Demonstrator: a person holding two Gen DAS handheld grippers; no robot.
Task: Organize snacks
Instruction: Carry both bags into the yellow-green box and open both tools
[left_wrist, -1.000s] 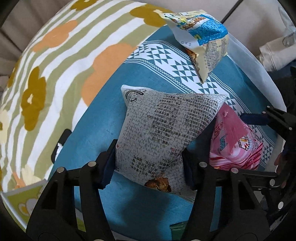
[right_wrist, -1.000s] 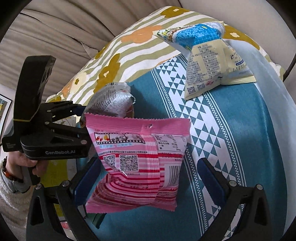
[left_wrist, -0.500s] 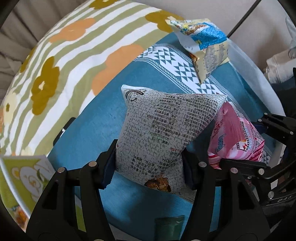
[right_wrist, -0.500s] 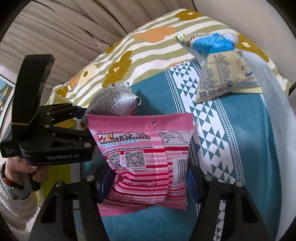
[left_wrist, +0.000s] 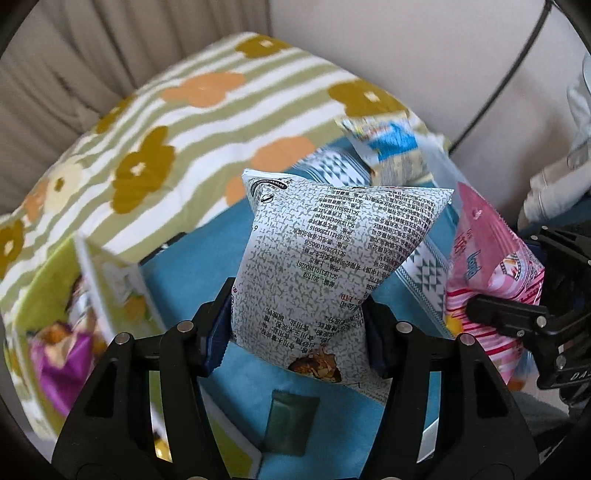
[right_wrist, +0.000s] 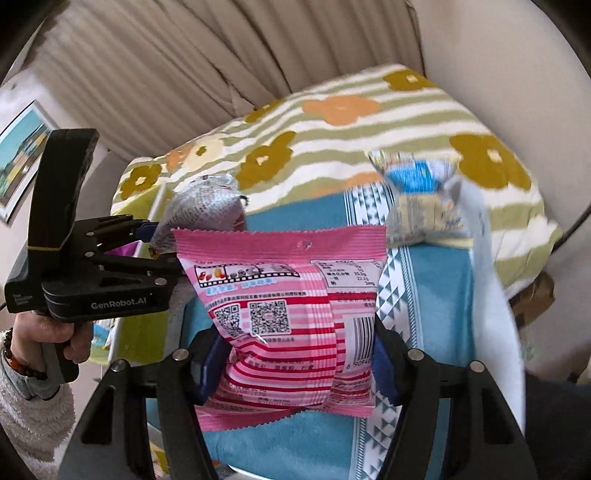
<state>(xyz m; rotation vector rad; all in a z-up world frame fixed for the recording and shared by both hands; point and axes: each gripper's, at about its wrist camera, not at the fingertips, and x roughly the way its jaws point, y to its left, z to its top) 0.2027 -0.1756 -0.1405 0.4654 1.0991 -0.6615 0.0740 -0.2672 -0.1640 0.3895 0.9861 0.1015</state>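
My left gripper (left_wrist: 297, 328) is shut on a white snack bag (left_wrist: 328, 266) covered in small print, held up above the blue cloth (left_wrist: 192, 266). My right gripper (right_wrist: 295, 365) is shut on a pink striped snack bag (right_wrist: 284, 317), also lifted off the cloth. In the left wrist view the pink bag (left_wrist: 487, 280) hangs at the right, in the other gripper's jaws. In the right wrist view the white bag (right_wrist: 207, 210) shows at the left, in the left gripper (right_wrist: 155, 243), which a hand (right_wrist: 44, 336) holds. A blue and yellow snack bag (right_wrist: 421, 199) lies at the far end of the cloth.
A flowered, striped pillow (left_wrist: 177, 122) lies behind the cloth, against a beige curtain (right_wrist: 184, 62). A yellow-green box (left_wrist: 55, 317) with snack packs inside stands at the left. A small dark green packet (left_wrist: 291, 424) lies on the cloth near me.
The right gripper's jaws closed on the pink bag. Both grippers rose with their bags, so the cloth and the pillow look farther away, and the yellow-green box came into view at the left.
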